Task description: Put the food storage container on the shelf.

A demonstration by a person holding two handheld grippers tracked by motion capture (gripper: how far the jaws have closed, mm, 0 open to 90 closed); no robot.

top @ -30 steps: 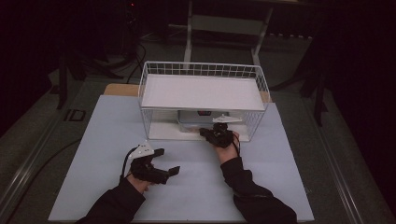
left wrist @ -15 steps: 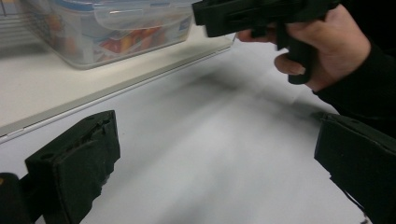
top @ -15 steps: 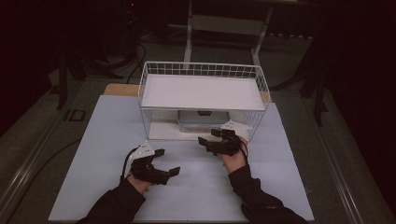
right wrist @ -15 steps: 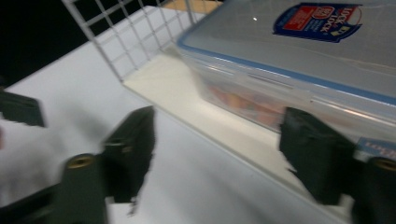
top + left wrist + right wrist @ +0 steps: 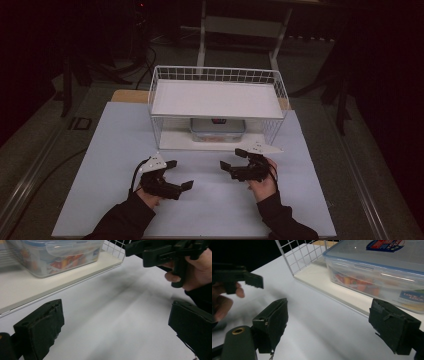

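Gaping empty, both: right gripper (image 5: 233, 158) jaws just opened; its view reveals the box's (image 5: 384, 272) orange contents; left gripper (image 5: 180, 174)

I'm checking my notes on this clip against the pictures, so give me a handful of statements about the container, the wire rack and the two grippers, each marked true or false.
1. The clear plastic container sits on the lower level of the white wire rack. True.
2. The right gripper is clamped on the container. False: its jaws have just been opening, stand wide apart with nothing between them, and it is out in front of the rack.
3. The container's lid is off. False: the blue-rimmed lid is on.
4. The left gripper is open over the white table sheet, holding nothing. True.
5. The rack's top shelf carries a stack of boxes. False: nothing is stacked on it.
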